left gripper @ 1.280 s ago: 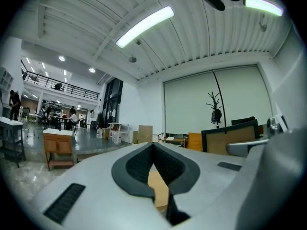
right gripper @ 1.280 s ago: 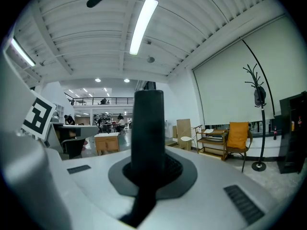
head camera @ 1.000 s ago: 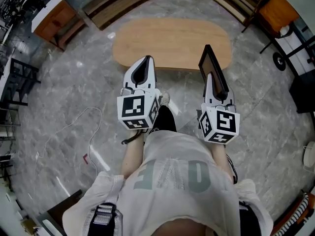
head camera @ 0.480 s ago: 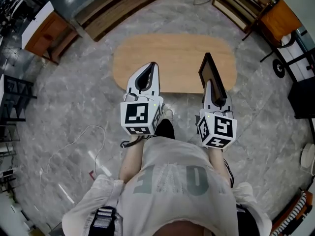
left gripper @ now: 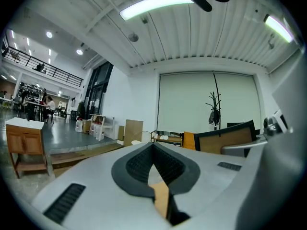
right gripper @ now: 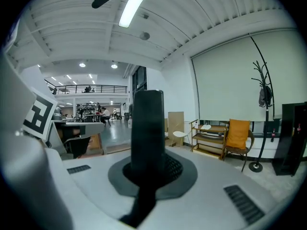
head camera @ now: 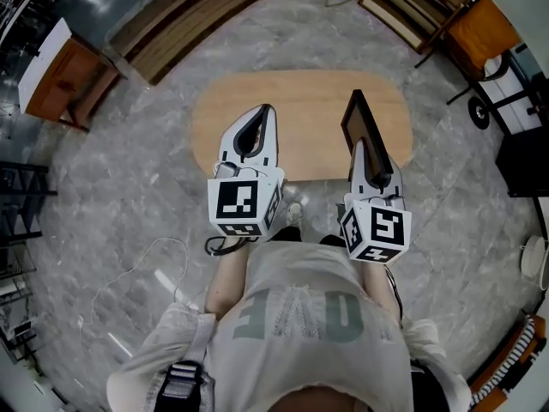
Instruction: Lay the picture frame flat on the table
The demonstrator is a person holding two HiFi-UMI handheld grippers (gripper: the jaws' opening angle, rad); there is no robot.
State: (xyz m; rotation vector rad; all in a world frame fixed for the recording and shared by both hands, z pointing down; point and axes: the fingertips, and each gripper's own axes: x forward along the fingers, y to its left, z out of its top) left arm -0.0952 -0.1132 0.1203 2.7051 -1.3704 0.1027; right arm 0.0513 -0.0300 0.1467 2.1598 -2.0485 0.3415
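Note:
A black picture frame (head camera: 367,127) stands on edge above the right part of the oval wooden table (head camera: 300,101). My right gripper (head camera: 358,148) is shut on the frame's near end. In the right gripper view the frame (right gripper: 147,123) rises as a dark upright slab out of the right gripper (right gripper: 147,169). My left gripper (head camera: 268,114) hovers over the table's near left part with its jaws shut and nothing between them. The left gripper view shows the left gripper (left gripper: 153,147) with its tips touching and a sliver of the table (left gripper: 161,199) below them.
A wooden cabinet (head camera: 62,75) stands at the far left and long wooden benches (head camera: 189,15) lie beyond the table. An orange cabinet (head camera: 489,20) and black furniture (head camera: 523,157) stand to the right. A white cable (head camera: 129,260) lies on the marble floor.
Both grippers have moved forward and now hang over the table's near half. The frame travelled with the right gripper, still on edge.

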